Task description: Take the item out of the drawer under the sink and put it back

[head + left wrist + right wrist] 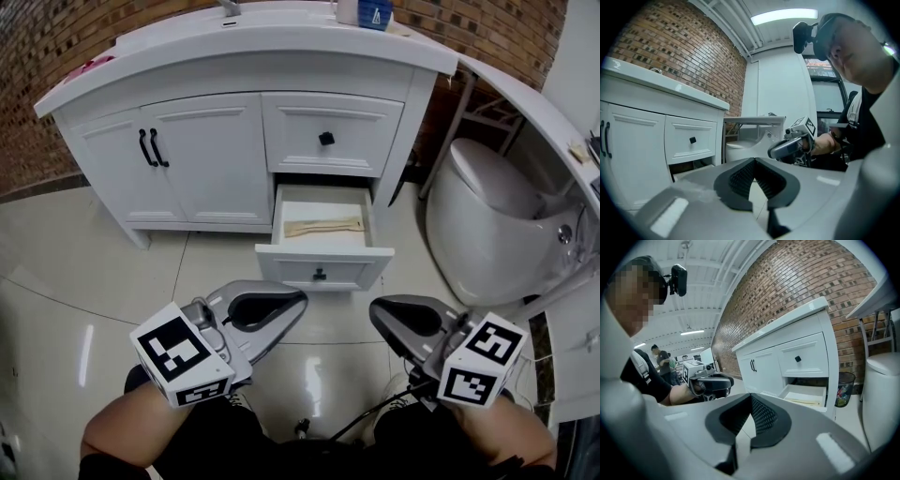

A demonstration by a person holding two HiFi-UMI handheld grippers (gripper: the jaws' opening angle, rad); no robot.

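Under the sink, the lower drawer (323,269) of the white vanity (202,159) is pulled out. A pale wooden item (323,226) lies flat on the drawer bottom, untouched. The upper drawer (361,131) is closed. The left tongs (301,298) and right tongs (374,314) are both pressed together with nothing between them. They are held over the tiled floor (94,272) near the drawer front, tips apart from each other. A toilet (487,225) stands right of the vanity.

open at the bottom of the white vanity cabinet (206,159): white drawer with black knob (323,270), holding pale wooden sticks (323,226). low in front, well apart from it, grey left gripper (300,300) and grey right gripper (374,315), jaws together, empty. at right, white ceramic toilet (487,225).
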